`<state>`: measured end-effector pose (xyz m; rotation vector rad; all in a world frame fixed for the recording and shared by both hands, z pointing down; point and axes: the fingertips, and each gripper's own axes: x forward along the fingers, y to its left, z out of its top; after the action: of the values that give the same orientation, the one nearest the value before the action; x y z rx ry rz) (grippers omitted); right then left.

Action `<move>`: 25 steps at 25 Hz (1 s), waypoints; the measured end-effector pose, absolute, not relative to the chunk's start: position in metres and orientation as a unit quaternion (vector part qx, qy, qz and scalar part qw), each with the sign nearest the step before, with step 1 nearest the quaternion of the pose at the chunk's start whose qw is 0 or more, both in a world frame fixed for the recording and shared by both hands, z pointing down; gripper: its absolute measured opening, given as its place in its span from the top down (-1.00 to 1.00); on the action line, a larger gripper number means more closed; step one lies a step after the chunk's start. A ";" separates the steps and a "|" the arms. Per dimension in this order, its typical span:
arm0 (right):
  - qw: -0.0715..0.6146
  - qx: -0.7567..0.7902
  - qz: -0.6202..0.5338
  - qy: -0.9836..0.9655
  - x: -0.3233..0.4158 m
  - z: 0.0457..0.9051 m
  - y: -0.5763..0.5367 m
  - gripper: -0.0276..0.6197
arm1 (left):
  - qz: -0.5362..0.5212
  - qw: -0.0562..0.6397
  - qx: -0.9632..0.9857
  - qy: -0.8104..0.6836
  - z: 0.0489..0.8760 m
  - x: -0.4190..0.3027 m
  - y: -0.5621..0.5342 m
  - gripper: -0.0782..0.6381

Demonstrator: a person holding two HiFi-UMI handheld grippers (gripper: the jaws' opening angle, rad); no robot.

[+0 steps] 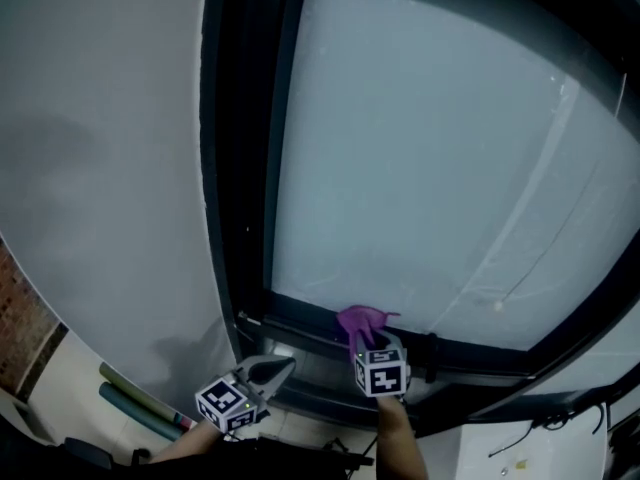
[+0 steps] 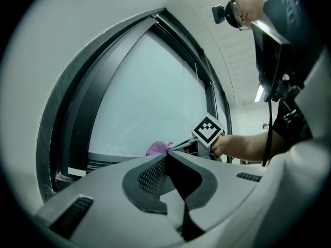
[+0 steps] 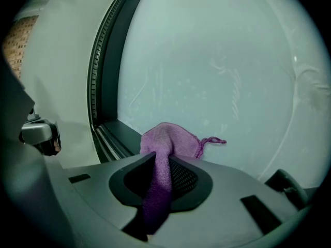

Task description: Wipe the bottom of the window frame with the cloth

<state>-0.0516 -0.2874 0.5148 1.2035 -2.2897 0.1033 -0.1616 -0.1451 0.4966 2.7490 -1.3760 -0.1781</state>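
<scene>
A purple cloth point(image 1: 362, 322) is pressed against the bottom rail of the dark window frame point(image 1: 480, 352), just under the frosted pane. My right gripper point(image 1: 366, 340) is shut on the cloth; its marker cube sits below. In the right gripper view the cloth point(image 3: 168, 142) runs between the jaws of that gripper point(image 3: 160, 157) and bunches at the tips, touching the glass above the bottom rail point(image 3: 122, 134). My left gripper point(image 1: 283, 367) hangs lower left of the rail, jaws together and empty. From the left gripper point(image 2: 166, 157) I see the cloth point(image 2: 159, 148) ahead.
A white wall point(image 1: 110, 168) flanks the window's left side, with brick point(image 1: 18, 320) at the far left. Rolled tubes point(image 1: 135, 400) lie low on the left. Cables point(image 1: 545, 426) trail at the lower right. A small dark fitting point(image 1: 431, 356) sits on the rail right of the cloth.
</scene>
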 end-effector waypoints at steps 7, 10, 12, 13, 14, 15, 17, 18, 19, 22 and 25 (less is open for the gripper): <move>0.265 0.476 0.049 -0.837 -0.032 0.516 -0.289 0.68 | -0.058 0.024 0.902 -0.427 0.496 -0.154 -0.150 0.78; 0.261 0.490 0.054 -0.830 -0.024 0.516 -0.291 0.68 | -0.064 0.022 0.903 -0.425 0.495 -0.154 -0.154 0.78; 0.257 0.499 0.056 -0.826 -0.018 0.518 -0.291 0.68 | -0.067 0.023 0.904 -0.422 0.497 -0.153 -0.155 0.78; 0.255 0.504 0.057 -0.823 -0.015 0.518 -0.291 0.68 | -0.066 0.024 0.905 -0.420 0.498 -0.153 -0.156 0.78; 0.253 0.509 0.057 -0.821 -0.013 0.519 -0.291 0.68 | -0.065 0.025 0.906 -0.417 0.499 -0.152 -0.156 0.78; 0.253 0.514 0.055 -0.818 -0.010 0.519 -0.291 0.68 | -0.064 0.026 0.907 -0.415 0.500 -0.151 -0.157 0.78; 0.257 0.526 0.047 -0.810 -0.006 0.519 -0.292 0.68 | -0.064 0.028 0.909 -0.410 0.500 -0.150 -0.160 0.78; 0.259 0.531 0.043 -0.806 -0.004 0.517 -0.292 0.68 | -0.064 0.028 0.910 -0.408 0.500 -0.149 -0.161 0.78; 0.257 0.536 0.041 -0.803 -0.002 0.516 -0.292 0.68 | -0.065 0.029 0.911 -0.406 0.501 -0.149 -0.163 0.78; 0.245 0.550 0.048 -0.797 0.005 0.518 -0.292 0.68 | -0.062 0.036 0.914 -0.400 0.504 -0.148 -0.163 0.78; 0.231 0.565 0.047 -0.791 0.013 0.516 -0.290 0.68 | -0.057 0.044 0.913 -0.401 0.506 -0.149 -0.166 0.78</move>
<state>0.0126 -0.2902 0.5157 1.5554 -2.1743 0.1279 -0.1488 -0.1657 0.5062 2.7925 -1.2247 -0.1748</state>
